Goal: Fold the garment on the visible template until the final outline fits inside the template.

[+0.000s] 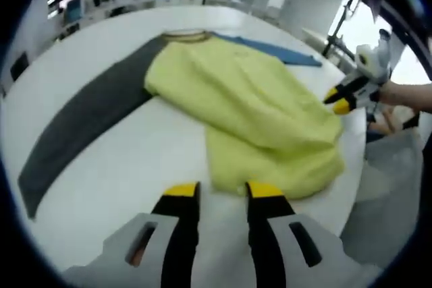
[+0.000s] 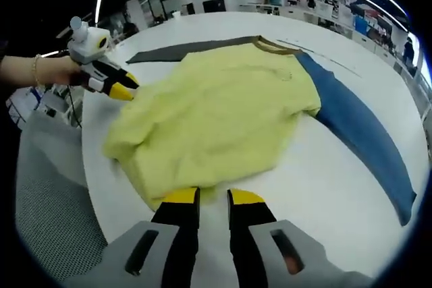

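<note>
A yellow T-shirt (image 1: 250,106) (image 2: 216,106) lies loosely folded on the white round table (image 1: 135,166) (image 2: 317,193), its olive collar (image 1: 183,35) (image 2: 273,46) at the far side. A dark grey strip (image 1: 88,119) (image 2: 182,50) and a blue strip (image 1: 277,50) (image 2: 364,133) stick out from under it. My left gripper (image 1: 223,192) (image 2: 125,89) is open just short of one shirt edge. On the opposite side my right gripper (image 2: 213,198) (image 1: 339,102) stands open at the shirt's edge, holding nothing.
The table's rim runs close to both grippers. Beyond it hangs grey covering (image 2: 47,200) (image 1: 391,180). A person's hand (image 1: 405,96) (image 2: 47,71) holds each gripper. Desks, shelves and distant people fill the room behind.
</note>
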